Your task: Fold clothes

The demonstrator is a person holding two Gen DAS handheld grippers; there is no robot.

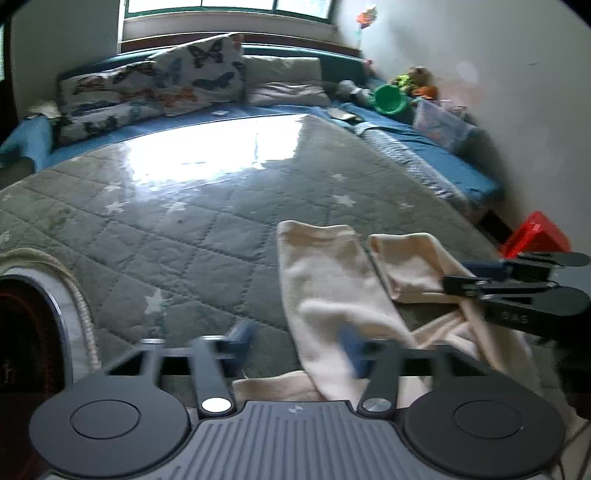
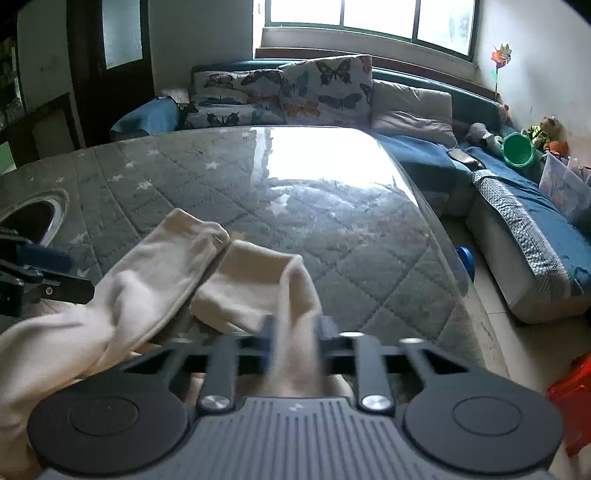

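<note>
**A:** Where is the clothing?

**B:** A cream-coloured pair of soft fabric trousers point(image 2: 155, 266) lies on the grey quilted star-patterned table cover point(image 2: 369, 258), near the front edge. The two legs point away across the table, side by side, with a narrow gap between them.

**A:** What is the right gripper point(image 2: 293, 347) doing?

**B:** Its jaws are pinched onto the near end of the right trouser leg; a blurred strip of cream cloth runs up between the blue fingers.

**A:** And the left gripper point(image 1: 295, 343)?

**B:** Its jaws stand apart. The left trouser leg passes over its right-hand finger, which shows only as a blue blur through the cloth; the other blue finger point(image 1: 242, 332) sits clear over the bare quilt. No pinch on the fabric there.

**A:** Anything behind?

**B:** Butterfly-print cushions point(image 2: 295, 92) on a blue-covered sofa point(image 2: 517, 192), a green plastic bucket point(image 2: 517, 149) beside soft toys, and a bright window point(image 2: 369, 18) glaring off the table's glossy sheet.
</note>
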